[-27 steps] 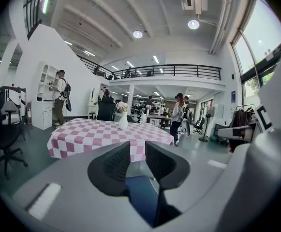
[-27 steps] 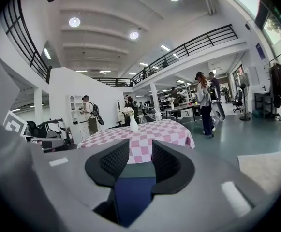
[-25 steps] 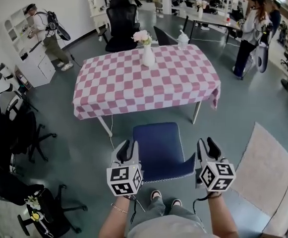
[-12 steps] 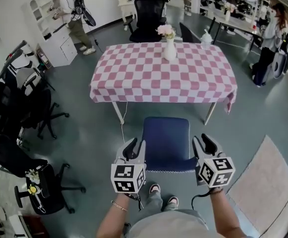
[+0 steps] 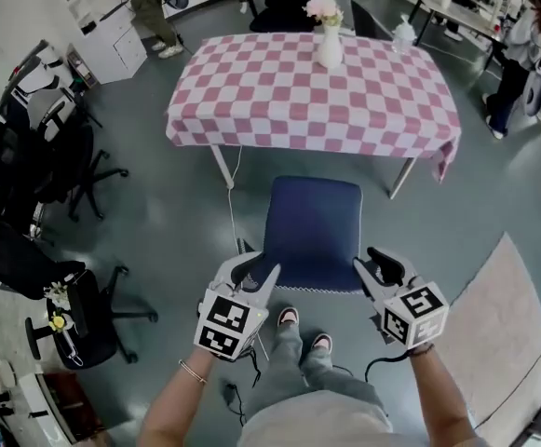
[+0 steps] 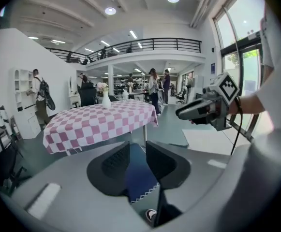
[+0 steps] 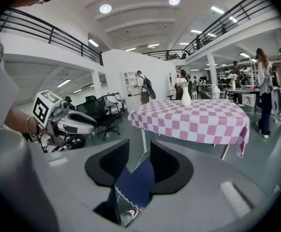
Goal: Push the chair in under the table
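A blue chair [image 5: 312, 229] stands on the grey floor, facing a table in a pink-and-white checked cloth [image 5: 279, 91], its seat short of the table's near edge. My left gripper [image 5: 254, 270] is at the left corner of the chair's backrest. Its jaws are opening, and the backrest's stitched blue edge [image 6: 139, 185] shows in the gap without the pads pressing on it. My right gripper [image 5: 375, 264] is at the backrest's right corner, open, with the blue edge [image 7: 130, 182] between its jaws. Both grippers show again in the left gripper view [image 6: 137, 151] and the right gripper view [image 7: 139, 156].
A white vase of flowers [image 5: 329, 45] stands at the table's far side. Black office chairs [image 5: 37, 156] crowd the left. A pale rug [image 5: 503, 315] lies at the right. My shoes [image 5: 289, 317] are just behind the chair. People stand far behind the table.
Both grippers have sunk and moved forward, from just behind the chair to the two corners of its backrest. The head view has tipped down and closed in on the table.
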Available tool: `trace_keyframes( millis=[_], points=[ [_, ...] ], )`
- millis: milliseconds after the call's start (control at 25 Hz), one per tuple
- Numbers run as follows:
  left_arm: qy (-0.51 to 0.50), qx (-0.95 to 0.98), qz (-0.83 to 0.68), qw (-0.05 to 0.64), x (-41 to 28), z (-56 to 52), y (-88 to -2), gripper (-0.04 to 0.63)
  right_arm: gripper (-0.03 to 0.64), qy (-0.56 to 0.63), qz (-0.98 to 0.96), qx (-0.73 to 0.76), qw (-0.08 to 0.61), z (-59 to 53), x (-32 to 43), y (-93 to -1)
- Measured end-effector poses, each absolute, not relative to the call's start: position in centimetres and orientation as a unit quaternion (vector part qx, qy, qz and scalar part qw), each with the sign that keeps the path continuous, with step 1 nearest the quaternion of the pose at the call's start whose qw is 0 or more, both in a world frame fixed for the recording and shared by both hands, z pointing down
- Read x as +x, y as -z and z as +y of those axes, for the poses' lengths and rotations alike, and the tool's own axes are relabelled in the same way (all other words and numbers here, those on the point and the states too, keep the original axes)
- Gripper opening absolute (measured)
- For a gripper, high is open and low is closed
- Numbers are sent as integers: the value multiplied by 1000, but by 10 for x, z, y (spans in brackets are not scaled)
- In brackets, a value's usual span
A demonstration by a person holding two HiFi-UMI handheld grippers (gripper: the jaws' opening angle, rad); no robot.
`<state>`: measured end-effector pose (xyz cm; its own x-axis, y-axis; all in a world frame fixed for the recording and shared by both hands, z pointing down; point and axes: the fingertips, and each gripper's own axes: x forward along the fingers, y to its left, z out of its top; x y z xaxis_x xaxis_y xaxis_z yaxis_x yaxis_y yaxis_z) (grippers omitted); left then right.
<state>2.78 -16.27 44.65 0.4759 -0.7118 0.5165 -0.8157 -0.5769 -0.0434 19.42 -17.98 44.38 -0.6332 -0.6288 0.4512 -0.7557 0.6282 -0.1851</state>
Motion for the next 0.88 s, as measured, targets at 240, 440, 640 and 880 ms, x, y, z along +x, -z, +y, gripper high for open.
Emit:
trace_keyframes(
  millis=[240,440,640,880],
  points=[
    [-340,871,-347,65,52,-135,-490,114,131,-148,-907,277,278,-143,172,-489],
    [-414,871,-266,13,62,-119,-519,123,132,-111,-904,214,353,-124,165,-515],
    [-483,849,-211,-36,60,-111,-547,124,132,-50,-880,167,442,-115,174,-542],
    [-520,834,-178,-44,65,-113,-570,141,132,-29,-859,144,490,-114,169,-563]
  ],
)
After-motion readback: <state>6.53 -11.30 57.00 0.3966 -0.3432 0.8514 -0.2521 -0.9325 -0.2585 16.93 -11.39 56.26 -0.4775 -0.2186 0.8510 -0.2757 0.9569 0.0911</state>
